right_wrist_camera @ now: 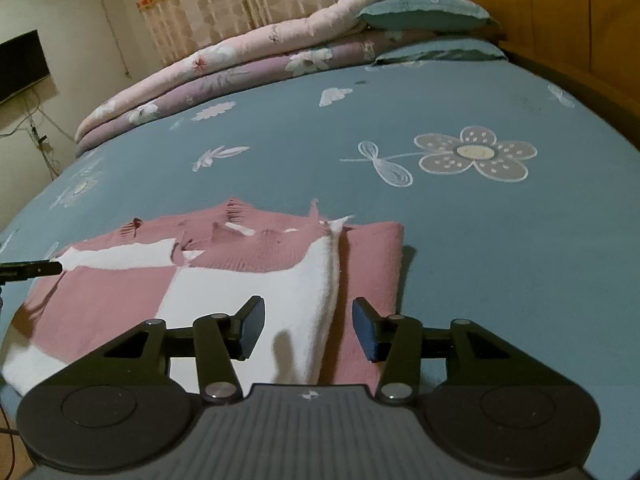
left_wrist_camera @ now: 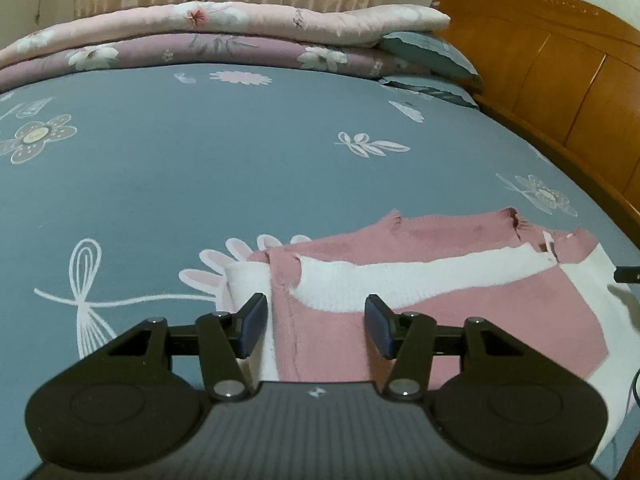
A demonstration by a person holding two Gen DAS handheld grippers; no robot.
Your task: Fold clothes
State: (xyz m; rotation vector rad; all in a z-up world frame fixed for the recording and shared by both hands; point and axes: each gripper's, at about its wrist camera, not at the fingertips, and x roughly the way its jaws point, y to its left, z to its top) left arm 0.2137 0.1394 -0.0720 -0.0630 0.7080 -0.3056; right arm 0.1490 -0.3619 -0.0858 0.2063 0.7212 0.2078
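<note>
A pink and white knitted sweater [left_wrist_camera: 460, 300] lies flat on the blue flowered bedsheet [left_wrist_camera: 240, 184], its sleeves folded in over the body. My left gripper [left_wrist_camera: 316, 326] hovers open over the sweater's left folded edge, and no cloth sits between its dark pads. In the right wrist view the same sweater [right_wrist_camera: 248, 264] spreads to the left. My right gripper [right_wrist_camera: 308, 330] stands open above its right folded edge, where a white panel meets a pink strip. The other gripper's fingertip [right_wrist_camera: 32, 269] pokes in from the left edge.
Folded pink and purple quilts [left_wrist_camera: 208, 40] and blue pillows [left_wrist_camera: 432, 56] are stacked along the far side of the bed. A wooden headboard [left_wrist_camera: 560, 80] rises at the right. Curtains [right_wrist_camera: 248, 0] hang behind, and a dark screen [right_wrist_camera: 20, 64] hangs on the wall.
</note>
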